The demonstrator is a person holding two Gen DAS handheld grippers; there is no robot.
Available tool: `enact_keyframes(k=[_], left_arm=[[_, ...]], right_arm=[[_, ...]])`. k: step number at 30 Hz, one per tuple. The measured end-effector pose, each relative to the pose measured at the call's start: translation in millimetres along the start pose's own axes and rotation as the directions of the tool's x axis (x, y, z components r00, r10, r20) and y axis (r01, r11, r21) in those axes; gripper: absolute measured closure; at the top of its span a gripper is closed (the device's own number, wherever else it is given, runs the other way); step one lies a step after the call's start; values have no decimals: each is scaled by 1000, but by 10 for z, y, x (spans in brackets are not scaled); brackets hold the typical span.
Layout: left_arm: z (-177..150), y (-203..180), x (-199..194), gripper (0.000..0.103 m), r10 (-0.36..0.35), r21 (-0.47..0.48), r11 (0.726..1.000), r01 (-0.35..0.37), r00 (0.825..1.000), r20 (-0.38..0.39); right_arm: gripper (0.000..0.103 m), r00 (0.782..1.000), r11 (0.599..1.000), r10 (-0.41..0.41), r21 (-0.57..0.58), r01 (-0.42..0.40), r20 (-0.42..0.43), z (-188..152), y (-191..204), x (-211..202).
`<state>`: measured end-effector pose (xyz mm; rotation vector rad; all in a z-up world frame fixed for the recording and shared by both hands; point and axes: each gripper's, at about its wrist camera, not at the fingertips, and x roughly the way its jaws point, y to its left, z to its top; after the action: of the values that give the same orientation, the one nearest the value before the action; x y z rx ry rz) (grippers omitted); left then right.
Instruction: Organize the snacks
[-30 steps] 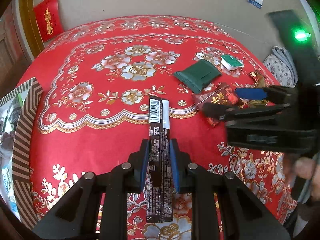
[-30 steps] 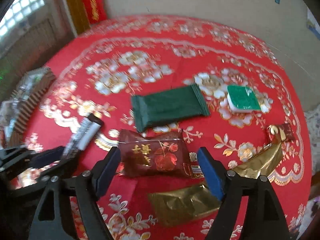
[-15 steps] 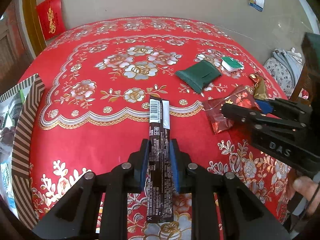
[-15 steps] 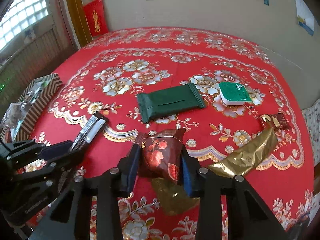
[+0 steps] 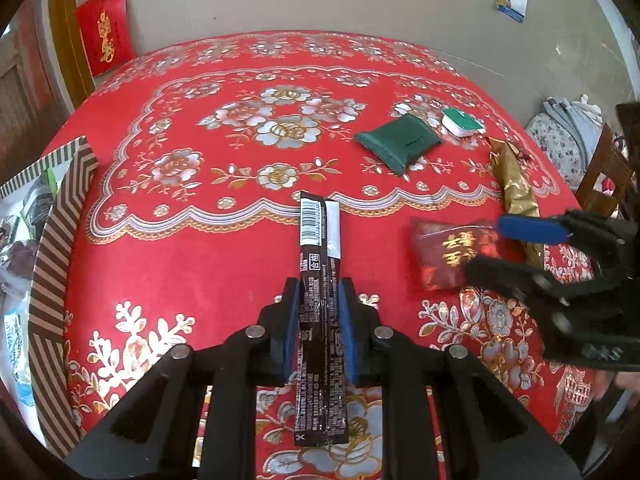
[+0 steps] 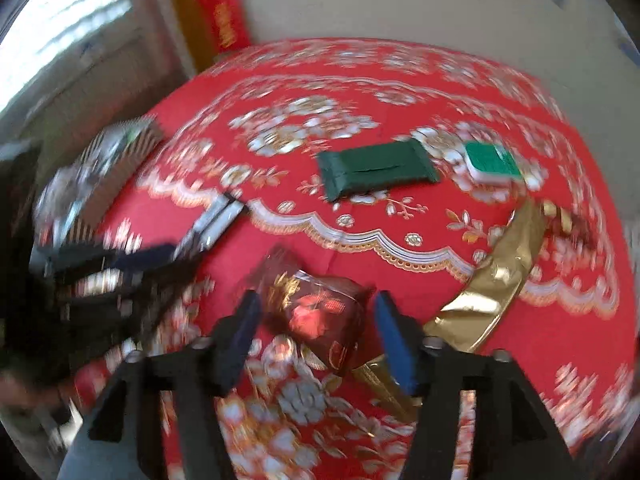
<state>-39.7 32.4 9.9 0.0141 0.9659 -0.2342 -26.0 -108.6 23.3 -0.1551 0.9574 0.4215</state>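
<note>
My left gripper point(image 5: 319, 312) is shut on a long black snack stick point(image 5: 320, 264), which pokes forward over the red tablecloth point(image 5: 224, 248). A dark red packet with gold letters point(image 6: 316, 312) lies between the jaws of my right gripper point(image 6: 316, 320). Those jaws are opening, and both blue pads stand a little off the packet. In the left wrist view the same red packet point(image 5: 448, 252) rests on the cloth with the right gripper point(image 5: 508, 248) around its right end. The right wrist view is blurred by motion.
A green packet point(image 6: 376, 168), a white tub with a green lid point(image 6: 492, 162) and a long gold packet point(image 6: 496, 276) lie further back and right. A striped box point(image 5: 60, 232) holding snacks stands at the table's left edge. A wooden chair point(image 5: 604, 176) stands at the right.
The right gripper closed on the red packet and squeezed it, and now its jaws have spread off the packet while the hand shifted sideways. The left gripper and its stick have not moved.
</note>
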Motion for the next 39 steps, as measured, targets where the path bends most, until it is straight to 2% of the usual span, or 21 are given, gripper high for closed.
enact_keyframes(k=[3,6,9,13,14,16,17,18,22,25,27,33,39], left_arm=[[-5,54,-18,82,0,-12,1000,0,1000,0],[-13,62,-19,82,-1,-25,1000,1,1000,-1],[-12,26,-23,82,-9,-25,1000,9,1000,-7],[-10,-19,-4,81,-8,-17,1000,7,1000,-19],[-11,-27,6,81,-4,-15,1000,4,1000,-20],[-9,-27,5,81,-5,-15,1000,4,1000,-18],[-6,-24,6,81,-5,-16,1000,5,1000,-18],[-4,-21,11,81,-3,-16,1000,3,1000,-17],[-41,-74,0,83,21,21,1000,-21,1000,10],[-66,-2,-32,83,0,-11,1000,0,1000,11],[-81,43,-89,84,21,-20,1000,-21,999,26],[-137,94,-273,84,52,-22,998,-51,996,67],[-166,126,-429,83,83,-33,996,-80,990,117]], right_arm=[[32,999,984,-22,-177,16,-31,18,42,-104],[28,999,954,-20,-300,7,-40,98,63,-111],[27,994,920,34,-386,-72,-102,159,139,48],[27,986,900,48,-422,-111,-157,179,182,314],[28,983,904,45,-412,-115,-176,182,165,377],[42,982,924,84,-355,-141,-171,191,92,376],[61,986,933,68,-340,-117,-153,186,77,356],[64,987,943,68,-315,-111,-146,170,57,327],[64,993,969,54,-232,-78,-108,-12,99,215],[64,1000,979,5,-202,-9,-18,-173,267,54],[64,999,988,-18,-150,24,41,-216,304,-58],[64,983,999,-39,6,38,179,-261,413,-223],[64,965,991,-114,101,93,235,-179,424,-266]])
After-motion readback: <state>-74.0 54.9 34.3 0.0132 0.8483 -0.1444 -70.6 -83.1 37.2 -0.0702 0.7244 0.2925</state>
